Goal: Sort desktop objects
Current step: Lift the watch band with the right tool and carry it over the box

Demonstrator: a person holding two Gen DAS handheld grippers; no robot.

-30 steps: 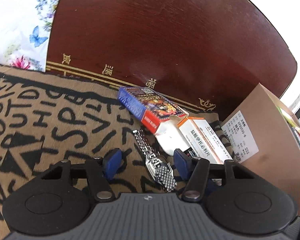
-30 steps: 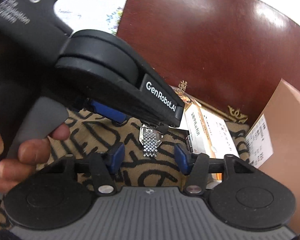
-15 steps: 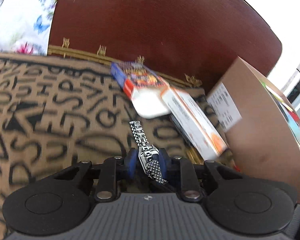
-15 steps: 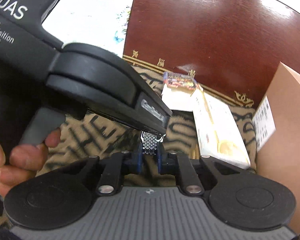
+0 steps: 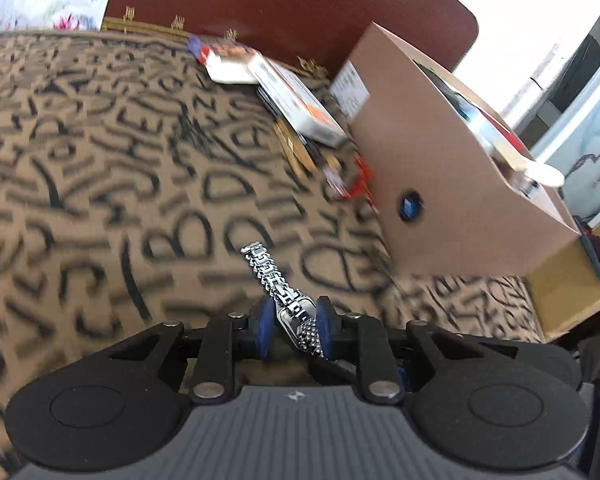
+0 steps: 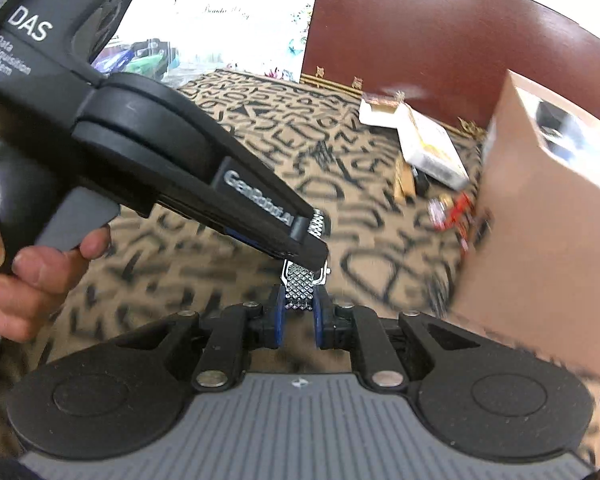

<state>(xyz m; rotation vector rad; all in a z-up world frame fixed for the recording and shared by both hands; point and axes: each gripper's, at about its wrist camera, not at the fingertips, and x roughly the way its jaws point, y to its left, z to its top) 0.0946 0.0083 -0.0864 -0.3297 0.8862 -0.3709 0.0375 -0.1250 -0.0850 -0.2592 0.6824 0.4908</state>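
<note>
Left wrist: my left claw (image 5: 293, 326) pinches the watch (image 5: 286, 304), strap jutting forward. Right wrist: my right claw (image 6: 298, 312) pinches its other end, box (image 6: 540, 216) near.

Shiny metal watch (image 5: 286, 300), matt cardboard box (image 5: 452, 184), printed cloth tablecover (image 5: 100, 184).

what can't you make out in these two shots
- Left wrist view: the printing on the medicine boxes is smeared by motion blur.
- Left wrist view: most of the cardboard box contents hide behind its wall.
- Right wrist view: the middle of the metal watch band is covered by the left gripper.
</note>
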